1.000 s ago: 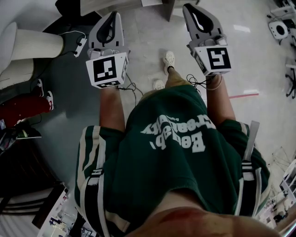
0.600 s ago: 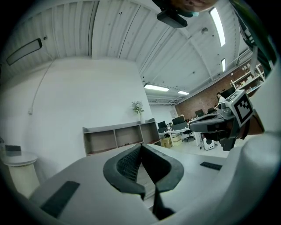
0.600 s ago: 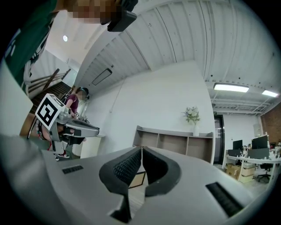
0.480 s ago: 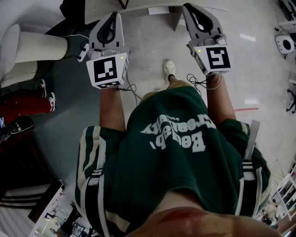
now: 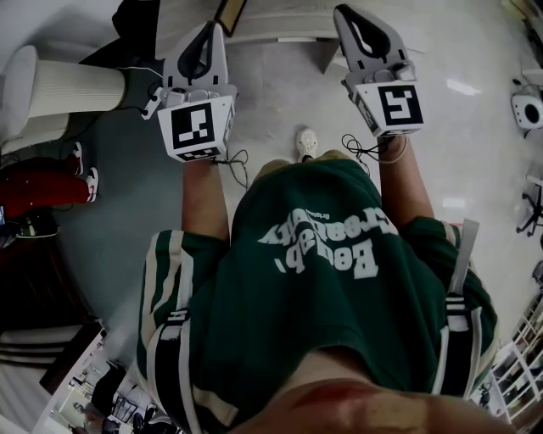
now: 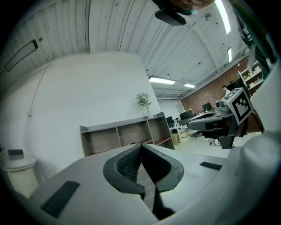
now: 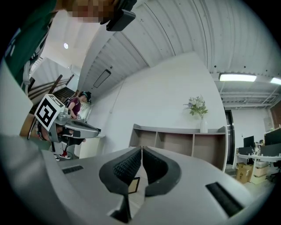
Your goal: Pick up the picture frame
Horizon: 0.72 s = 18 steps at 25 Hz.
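At the top edge of the head view, the picture frame (image 5: 229, 14), dark with a gold border, stands at the foot of the low open shelf unit (image 7: 184, 139), ahead of the left gripper (image 6: 141, 148) and the right gripper (image 7: 141, 151) and touched by neither. Each gripper has its fingers pressed together with nothing between them, and the right gripper view shows the frame through the gap below its fingers. Markings consist of a square black-and-white coded marker on each gripper's cube and white lettering on the person's green shirt (image 5: 322, 280), which appears upside down and cannot be read with certainty.
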### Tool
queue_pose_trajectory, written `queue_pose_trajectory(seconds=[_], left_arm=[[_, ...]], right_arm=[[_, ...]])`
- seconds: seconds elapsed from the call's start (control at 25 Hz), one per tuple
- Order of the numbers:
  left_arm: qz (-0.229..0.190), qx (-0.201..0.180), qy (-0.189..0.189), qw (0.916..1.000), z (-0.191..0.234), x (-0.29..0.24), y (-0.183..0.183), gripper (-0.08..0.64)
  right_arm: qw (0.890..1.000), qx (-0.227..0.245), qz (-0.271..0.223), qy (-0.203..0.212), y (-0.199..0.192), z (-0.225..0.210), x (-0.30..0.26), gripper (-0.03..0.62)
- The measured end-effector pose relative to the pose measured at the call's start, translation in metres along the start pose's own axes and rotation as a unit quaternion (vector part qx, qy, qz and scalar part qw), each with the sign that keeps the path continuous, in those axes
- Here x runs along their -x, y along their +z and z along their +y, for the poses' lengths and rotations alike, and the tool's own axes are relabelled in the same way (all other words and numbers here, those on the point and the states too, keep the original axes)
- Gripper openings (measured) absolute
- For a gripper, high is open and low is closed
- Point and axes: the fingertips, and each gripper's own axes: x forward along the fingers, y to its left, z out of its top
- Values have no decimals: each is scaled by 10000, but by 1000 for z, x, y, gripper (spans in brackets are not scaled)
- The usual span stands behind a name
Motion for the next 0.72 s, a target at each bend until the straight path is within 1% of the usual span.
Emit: queue_pose_trajectory(seconds=[0.08, 0.2, 0.24, 0.4, 0.64, 0.72], left_arm=[[32, -32, 30, 10000, -5, -16, 1, 18], [77, -71, 77, 9999, -12, -37, 0, 18], [92, -76, 93, 9999, -14, -43, -1, 18], [150, -112, 156, 9997, -17, -59, -2, 18], [238, -175, 206, 9993, -15, -63, -5, 18], [261, -176, 227, 9992, -13, -64, -5, 18]], right_arm=[[10000, -34, 40, 64, -5, -15, -7, 35], [9986, -163, 503, 0, -23, -38, -13, 35], [9983, -185, 554, -8, -27, -44, -15, 35], [9989, -230, 412, 84, -31, -58, -24, 35], [9991, -303, 210, 201, -34, -61, -32, 35], [9988, -318, 340, 164, -36, -62, -32, 35]])
